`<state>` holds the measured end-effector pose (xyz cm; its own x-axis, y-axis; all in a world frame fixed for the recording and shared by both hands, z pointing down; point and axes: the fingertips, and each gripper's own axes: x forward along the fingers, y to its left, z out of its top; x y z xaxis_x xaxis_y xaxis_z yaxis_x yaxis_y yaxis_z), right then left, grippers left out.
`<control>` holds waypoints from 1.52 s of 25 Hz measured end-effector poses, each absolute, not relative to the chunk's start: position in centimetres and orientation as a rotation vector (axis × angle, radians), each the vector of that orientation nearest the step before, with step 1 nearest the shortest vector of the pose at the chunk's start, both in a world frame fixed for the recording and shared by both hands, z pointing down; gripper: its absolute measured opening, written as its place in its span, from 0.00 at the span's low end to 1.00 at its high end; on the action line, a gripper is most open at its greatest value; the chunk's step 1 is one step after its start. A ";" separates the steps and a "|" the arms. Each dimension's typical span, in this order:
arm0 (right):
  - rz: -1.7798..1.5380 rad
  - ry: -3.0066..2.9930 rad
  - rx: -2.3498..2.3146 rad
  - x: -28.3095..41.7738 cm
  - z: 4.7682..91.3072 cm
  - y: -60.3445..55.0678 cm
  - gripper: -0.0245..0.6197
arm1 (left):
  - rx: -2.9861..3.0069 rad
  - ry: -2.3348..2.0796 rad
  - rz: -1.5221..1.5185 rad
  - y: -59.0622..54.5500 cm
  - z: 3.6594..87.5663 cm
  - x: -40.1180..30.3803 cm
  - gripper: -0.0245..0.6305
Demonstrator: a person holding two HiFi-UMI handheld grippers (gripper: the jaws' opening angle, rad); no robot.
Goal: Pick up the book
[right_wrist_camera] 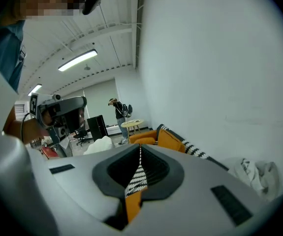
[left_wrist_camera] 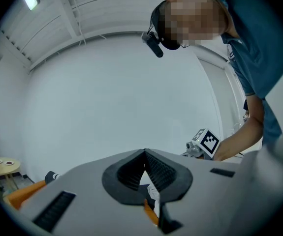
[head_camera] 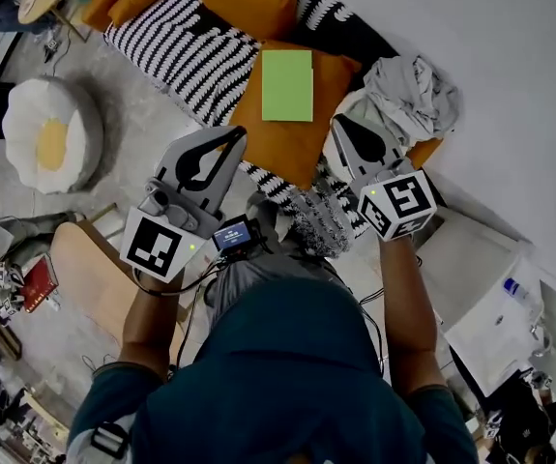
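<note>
We are looking down on a striped sofa beside a white wall. The green book is lying flat on an orange cushion, its long axis pointing straight away from us. Our left tongs and right tongs are hovering short of its near edge, both pressed together and empty, likely poised for the reach.

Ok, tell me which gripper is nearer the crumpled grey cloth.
Right. In the head view the right gripper is just below and left of the grey cloth; the left gripper is far to its left, beyond the green book.
</note>
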<state>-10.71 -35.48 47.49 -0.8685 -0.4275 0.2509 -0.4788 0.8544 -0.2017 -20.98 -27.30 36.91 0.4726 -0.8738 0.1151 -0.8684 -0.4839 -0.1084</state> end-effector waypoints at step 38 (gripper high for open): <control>1.427 -2.032 0.611 -7.1 80.9 -47.4 0.48 | -2.934 1.792 -0.252 -34.4 45.0 -22.9 0.04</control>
<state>-7.10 -47.38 80.94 -0.7294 -0.0403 0.6829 -0.6560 0.3246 -0.6814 -22.90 -34.35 45.01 0.4613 -0.8425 0.2781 -0.8866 -0.4255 0.1816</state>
